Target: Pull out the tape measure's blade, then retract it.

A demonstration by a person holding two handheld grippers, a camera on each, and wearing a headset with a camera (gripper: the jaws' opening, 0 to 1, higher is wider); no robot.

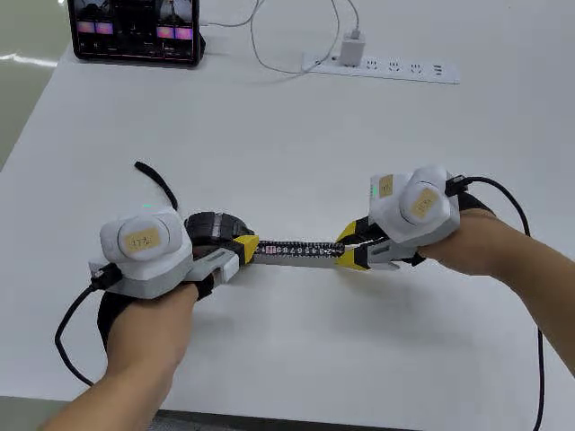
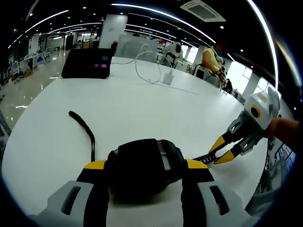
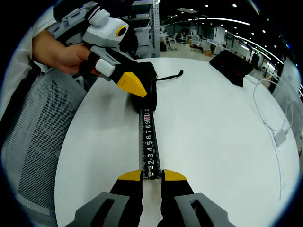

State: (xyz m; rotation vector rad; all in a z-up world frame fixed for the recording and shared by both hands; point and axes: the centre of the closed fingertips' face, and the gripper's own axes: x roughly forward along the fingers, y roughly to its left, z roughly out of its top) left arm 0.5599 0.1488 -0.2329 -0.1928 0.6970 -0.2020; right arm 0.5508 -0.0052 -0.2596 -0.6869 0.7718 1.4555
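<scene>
Head view, bench [image 1: 269, 144]: white, with everything below resting on or held just over it.
Head view, tape measure [image 1: 212, 228]: black case at lower left, lying on the bench, its black strap [image 1: 158, 184] trailing up and to the left.
Head view, left gripper [image 1: 236, 250]: held in the person's left hand, yellow-tipped jaws closed around the case.
Head view, blade [image 1: 296, 249]: drawn out of the case and stretched level between the two grippers.
Head view, right gripper [image 1: 351, 247]: held in the right hand, jaws pinched together on the blade's free end.
Head view, far edge: a dark tablet [image 1: 135, 27] at upper left; a white power strip [image 1: 386, 65] with a charger [image 1: 352, 47] plugged in at upper right.
Left gripper view, jaws: one on each side of the black case, touching it, the case filling the gap between them.
Left gripper view, right side: the right gripper's tips meet on the blade, which runs out from behind the case.
Right gripper view, jaws: nearly closed, the blade's end clamped in the narrow slot between them.
Right gripper view, blade: runs straight ahead to the case, numerals facing up.
Right gripper view, case: held by the left gripper near the bench's edge.
</scene>
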